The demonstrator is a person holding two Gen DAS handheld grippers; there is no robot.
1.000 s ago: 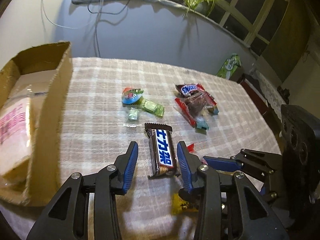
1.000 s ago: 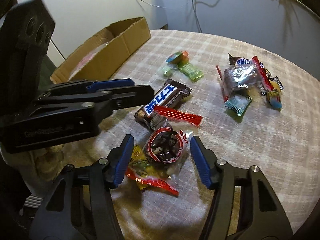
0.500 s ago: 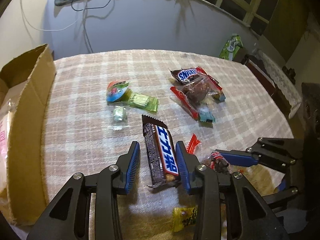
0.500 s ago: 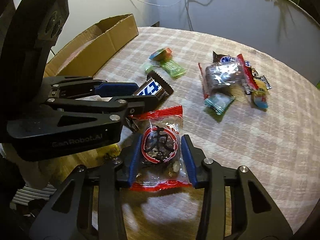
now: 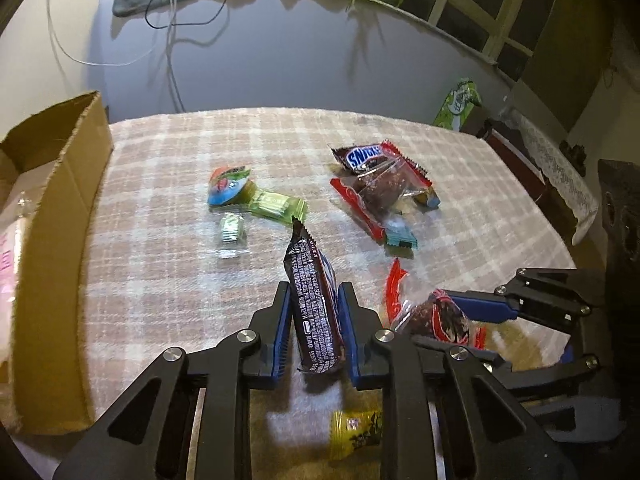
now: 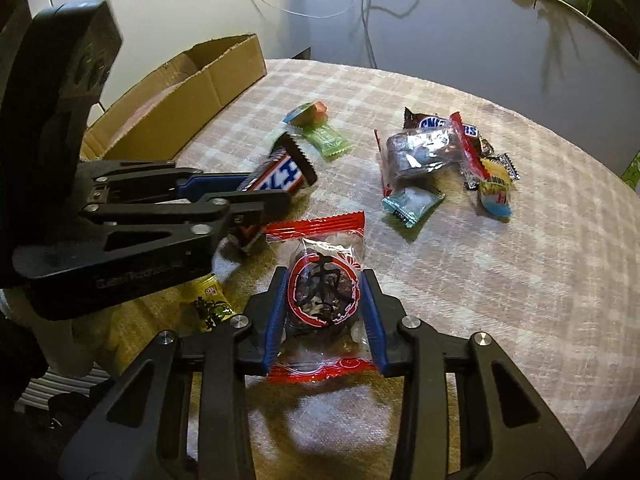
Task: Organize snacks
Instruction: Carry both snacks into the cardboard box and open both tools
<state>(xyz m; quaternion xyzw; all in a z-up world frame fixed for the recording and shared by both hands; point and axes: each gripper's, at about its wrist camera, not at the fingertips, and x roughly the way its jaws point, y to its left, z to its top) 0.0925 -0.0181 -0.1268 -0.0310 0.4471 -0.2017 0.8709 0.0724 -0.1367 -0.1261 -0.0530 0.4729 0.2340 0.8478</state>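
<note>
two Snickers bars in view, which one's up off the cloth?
The nearer Snickers bar, tilted on edge between the closing left tongs. The other Snickers lies flat in the far snack pile.

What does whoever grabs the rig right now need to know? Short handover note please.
Left gripper: closing on the dark chocolate bar, bar tilted up.
Right gripper: closing on the red-edged clear snack packet.
Cardboard box sits at the table's left edge.
Left on the cloth: green candies, Snickers pile, yellow packet.
Neither held snack is in the box yet.
</note>
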